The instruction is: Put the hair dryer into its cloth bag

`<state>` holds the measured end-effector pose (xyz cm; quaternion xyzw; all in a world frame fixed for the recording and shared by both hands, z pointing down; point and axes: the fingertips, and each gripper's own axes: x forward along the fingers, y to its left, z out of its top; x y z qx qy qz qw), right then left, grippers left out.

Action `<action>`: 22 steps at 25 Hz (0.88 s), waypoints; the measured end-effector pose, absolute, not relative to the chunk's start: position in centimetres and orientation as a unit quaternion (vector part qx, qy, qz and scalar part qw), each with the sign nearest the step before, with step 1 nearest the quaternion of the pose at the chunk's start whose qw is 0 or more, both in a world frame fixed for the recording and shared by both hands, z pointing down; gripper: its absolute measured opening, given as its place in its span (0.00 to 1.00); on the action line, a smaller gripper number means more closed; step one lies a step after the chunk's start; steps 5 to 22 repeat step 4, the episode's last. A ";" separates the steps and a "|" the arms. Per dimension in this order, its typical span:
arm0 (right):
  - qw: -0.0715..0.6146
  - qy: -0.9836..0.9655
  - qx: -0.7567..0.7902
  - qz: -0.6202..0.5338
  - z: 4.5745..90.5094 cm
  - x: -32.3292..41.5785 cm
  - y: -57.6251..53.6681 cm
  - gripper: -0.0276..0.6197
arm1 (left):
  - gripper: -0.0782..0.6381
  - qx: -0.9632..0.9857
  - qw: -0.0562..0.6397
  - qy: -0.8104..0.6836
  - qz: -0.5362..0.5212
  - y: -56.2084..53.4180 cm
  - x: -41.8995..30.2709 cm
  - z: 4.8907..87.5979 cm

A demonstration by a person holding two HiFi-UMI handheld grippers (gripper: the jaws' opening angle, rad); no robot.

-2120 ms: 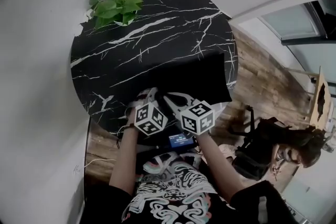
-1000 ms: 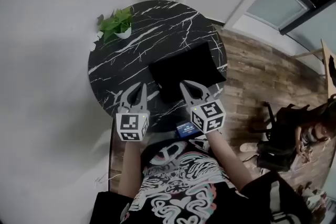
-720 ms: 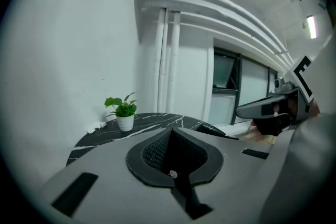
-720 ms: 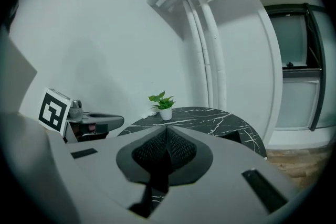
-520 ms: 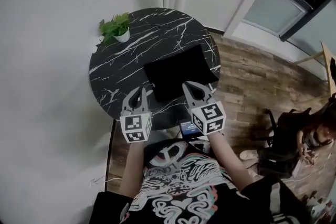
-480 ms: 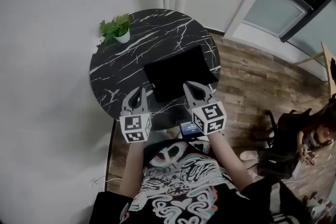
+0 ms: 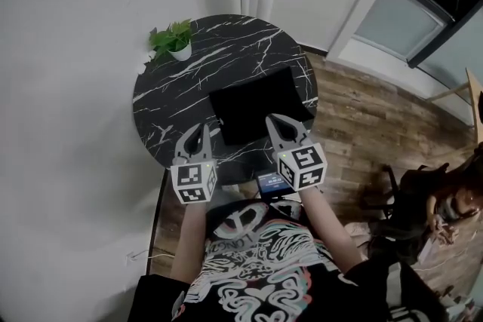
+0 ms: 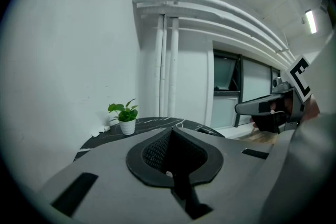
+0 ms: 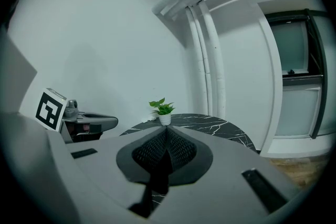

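Head view: left tool (image 7: pixel 198 133) and right tool (image 7: pixel 278 124), both closed and empty, hover short of the bag (image 7: pixel 260 105) on the counter (image 7: pixel 181 90), likely because packing is done.

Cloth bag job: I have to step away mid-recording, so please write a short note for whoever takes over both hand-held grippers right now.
Grippers: the left hand-held gripper is shut and empty, raised over the near edge of the table. The right hand-held gripper is shut and empty, at the bag's near edge but not gripping it.
Things: the cloth bag lies on the round marble table. A potted plant stands at the far left rim.
Done: unclear. The hair dryer is nowhere in sight; it may be inside the bag, but that cannot be confirmed.
Left: check the bag for the dryer.
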<state>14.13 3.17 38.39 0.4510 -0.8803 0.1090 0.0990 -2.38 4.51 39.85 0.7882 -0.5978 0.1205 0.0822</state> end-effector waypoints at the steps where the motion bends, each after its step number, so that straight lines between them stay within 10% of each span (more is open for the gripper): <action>1: 0.099 -0.881 0.450 0.110 38.4 14.1 3.2 0.07 | 0.13 0.789 0.082 -0.598 0.120 4.5 -2.3 39.8; 22: 0.098 -0.883 0.446 0.113 38.6 14.0 3.4 0.07 | 0.13 0.791 0.077 -0.595 0.120 4.5 -1.9 39.6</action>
